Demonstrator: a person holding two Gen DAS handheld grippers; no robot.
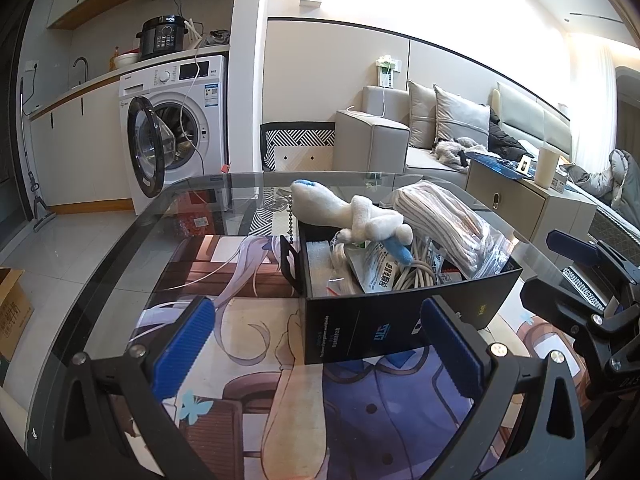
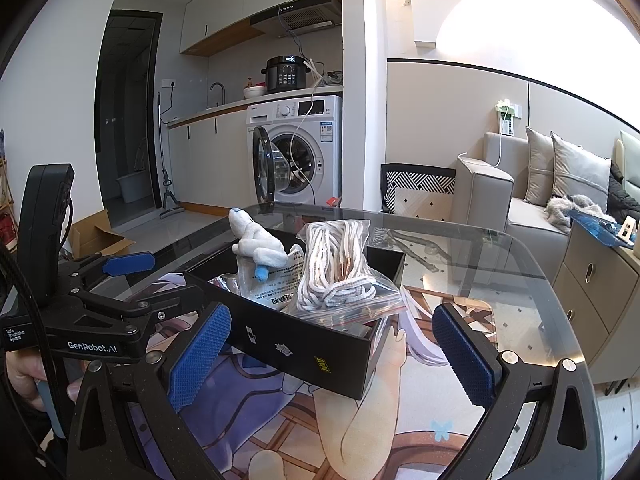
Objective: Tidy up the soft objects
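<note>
A black open box (image 1: 400, 320) (image 2: 304, 348) stands on the glass table. A white plush toy (image 1: 360, 216) (image 2: 260, 246) with blue tips lies across the box's top. Beside it a clear zip bag of striped cloth (image 1: 452, 224) (image 2: 344, 272) rests in the box, over printed packets and a coiled white cable (image 1: 412, 272). My left gripper (image 1: 316, 344) is open, just short of the box's near wall, holding nothing. My right gripper (image 2: 332, 352) is open too, its fingers on either side of the box's near corner without touching it.
A printed picture mat (image 1: 240, 320) lies under the glass table top (image 2: 500, 264). A washing machine (image 1: 180, 120) with its door open stands behind, a sofa (image 1: 440, 136) and a beige cabinet (image 2: 592, 280) to the right. A cardboard box (image 1: 12, 312) sits on the floor at left.
</note>
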